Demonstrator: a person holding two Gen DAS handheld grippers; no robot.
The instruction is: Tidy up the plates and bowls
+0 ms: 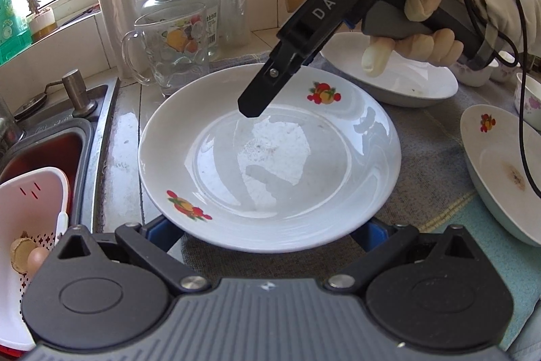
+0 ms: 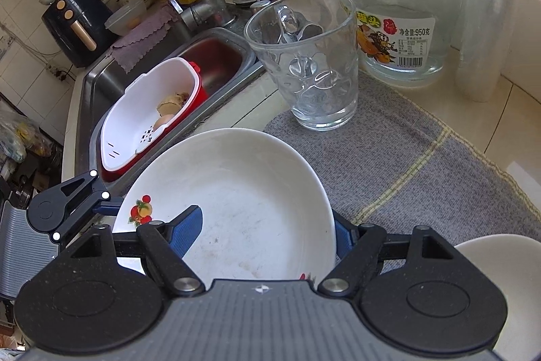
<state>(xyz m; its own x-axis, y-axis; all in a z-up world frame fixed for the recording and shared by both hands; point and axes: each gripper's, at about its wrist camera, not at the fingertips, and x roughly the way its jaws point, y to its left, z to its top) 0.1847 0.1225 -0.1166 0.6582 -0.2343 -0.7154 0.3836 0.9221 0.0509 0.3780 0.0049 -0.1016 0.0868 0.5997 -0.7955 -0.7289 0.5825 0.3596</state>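
The fruit-print plate [image 1: 270, 158] is being held on both rims: left gripper [image 1: 270, 234] and right gripper [image 2: 267, 235] clamped; better kept level while being carried

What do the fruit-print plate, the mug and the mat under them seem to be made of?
Plate: probably glazed ceramic; white, glossy, mirrors the window.
Mug: clear, see-through glass, dimpled wall.
Mat: woven grey cloth, matte, visible weave and pale stripes.
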